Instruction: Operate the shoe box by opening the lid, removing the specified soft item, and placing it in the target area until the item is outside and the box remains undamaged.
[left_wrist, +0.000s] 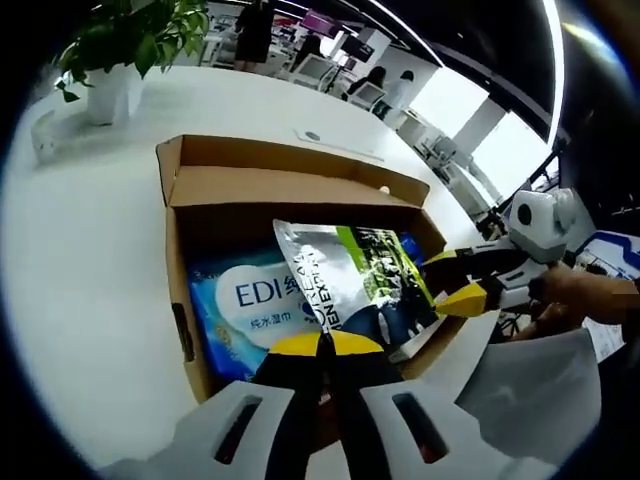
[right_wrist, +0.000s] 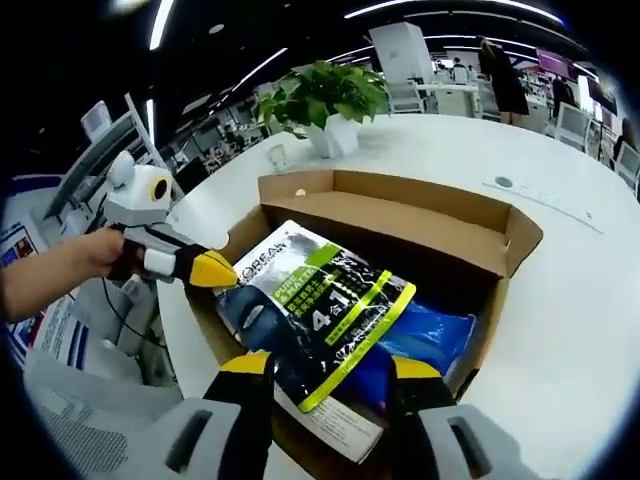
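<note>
An open brown cardboard shoe box sits on a white table, its lid flap folded back. Inside lies a grey, green and black soft pouch on top of a blue wet-wipes pack. My left gripper is shut on the pouch's edge at the box's near wall. My right gripper is open, with one yellow-tipped jaw on each side of the pouch's opposite end.
A potted plant stands on the white table beyond the box. A small round disc lies behind the flap. A hand holds the left gripper. Desks and people fill the background.
</note>
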